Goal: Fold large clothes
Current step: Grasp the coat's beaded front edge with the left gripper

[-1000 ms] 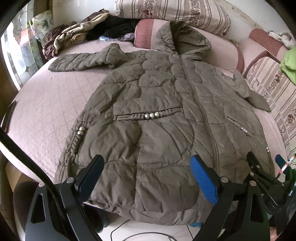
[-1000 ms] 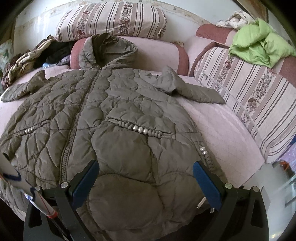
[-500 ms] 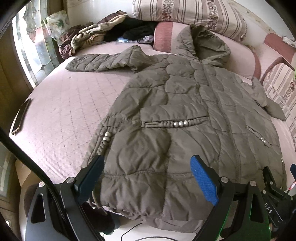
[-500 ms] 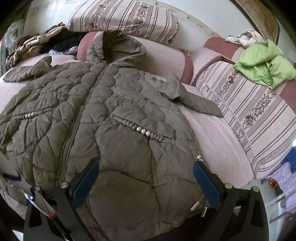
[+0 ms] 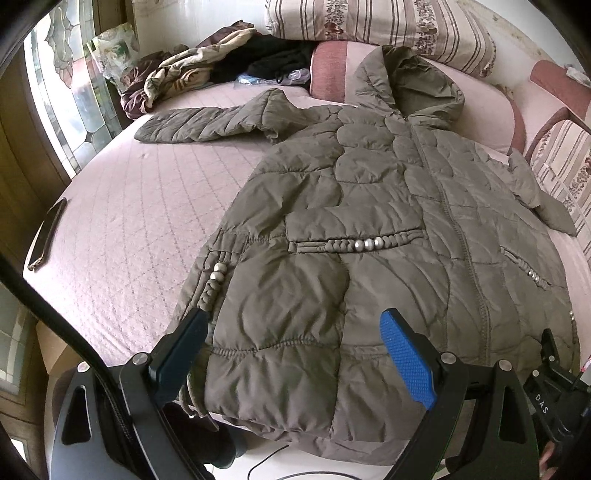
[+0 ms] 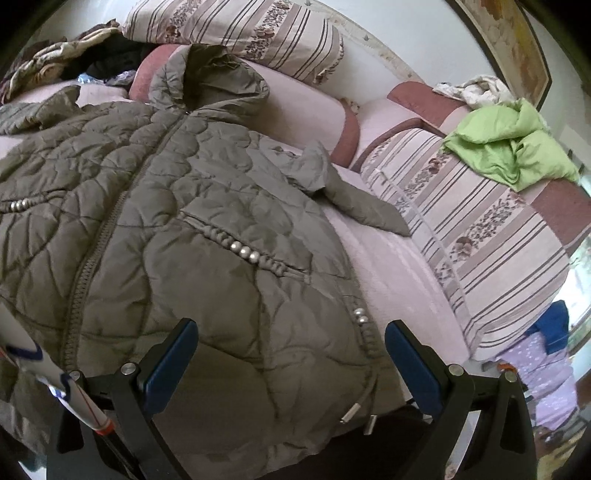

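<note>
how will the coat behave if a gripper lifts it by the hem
The coat is puffy and quilted, so it will likely sag and drape. Its smooth shell may slip between pads. The hem overhanging the bed should be easy to pinch.

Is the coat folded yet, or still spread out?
Spread out. The coat lies flat, front up and zipped, on the bed, both sleeves out to the sides, hood at the top. Both grippers are open, touching nothing.

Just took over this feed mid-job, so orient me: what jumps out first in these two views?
A big olive quilted coat lies face up and spread across the pink bed, hood toward the striped pillows, hem hanging over the near edge. Both grippers, left and right, are open above that hem, holding nothing. A bright green garment sits crumpled on the striped cushion to the right.
</note>
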Tool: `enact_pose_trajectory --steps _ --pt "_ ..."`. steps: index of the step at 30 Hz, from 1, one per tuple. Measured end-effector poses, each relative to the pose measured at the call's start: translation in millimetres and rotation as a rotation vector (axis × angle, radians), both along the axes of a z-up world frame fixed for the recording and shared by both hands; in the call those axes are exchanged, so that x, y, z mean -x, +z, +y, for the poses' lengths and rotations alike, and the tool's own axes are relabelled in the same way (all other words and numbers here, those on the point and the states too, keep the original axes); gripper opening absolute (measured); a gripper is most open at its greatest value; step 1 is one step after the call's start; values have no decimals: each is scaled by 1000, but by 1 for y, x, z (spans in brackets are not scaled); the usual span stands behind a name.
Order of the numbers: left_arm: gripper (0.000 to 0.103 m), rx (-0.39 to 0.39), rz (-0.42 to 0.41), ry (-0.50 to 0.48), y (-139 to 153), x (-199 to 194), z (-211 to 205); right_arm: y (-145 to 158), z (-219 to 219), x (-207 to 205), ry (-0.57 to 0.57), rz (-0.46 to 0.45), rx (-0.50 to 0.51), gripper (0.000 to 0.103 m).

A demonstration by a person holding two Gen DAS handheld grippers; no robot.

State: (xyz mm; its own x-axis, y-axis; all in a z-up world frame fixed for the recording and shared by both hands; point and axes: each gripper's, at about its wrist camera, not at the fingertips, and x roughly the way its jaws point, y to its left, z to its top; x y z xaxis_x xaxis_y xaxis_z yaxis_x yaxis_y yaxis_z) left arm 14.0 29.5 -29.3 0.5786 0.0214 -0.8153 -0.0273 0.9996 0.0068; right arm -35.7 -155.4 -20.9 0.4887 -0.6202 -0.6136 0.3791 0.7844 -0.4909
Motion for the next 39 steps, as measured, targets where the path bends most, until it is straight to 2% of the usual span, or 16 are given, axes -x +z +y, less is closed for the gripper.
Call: enact_pose_trajectory --steps 2,4,11,15,21,22,23,24,25,27,29,32,39 --pt "94 -6 -2 5 0 -1 2 0 -1 0 3 0 -12 103" --pt "94 -22 -5 19 -1 -4 8 0 -3 0 20 -6 -69 103" --pt "94 -70 19 128 -15 -21 53 -2 -9 -3 121 32 -428 102" --pt "94 -17 54 143 -28 -31 74 -8 -13 -4 120 50 -575 101" --pt "94 124 95 82 -42 -45 80 -11 -15 -3 99 48 -572 100" --pt "87 158 109 63 -45 -46 79 -10 -15 -3 98 50 -568 100" --pt "74 192 128 43 -49 -47 77 -9 -15 -3 99 50 -563 100" --pt "69 187 138 38 -50 -47 75 -9 -16 -4 100 51 -559 100" --pt "64 149 127 29 -48 -44 70 -8 -15 -3 102 51 -552 99" --pt "40 100 124 21 -45 -40 65 -6 -14 -2 107 50 -539 98" --pt "29 67 120 19 -42 -35 63 -5 -10 -2 117 48 -521 97" --pt "24 34 119 14 -38 -22 59 -4 -7 -2 131 47 -506 94" --pt "24 -43 101 18 -29 -3 53 1 -9 -2 135 38 -491 94"
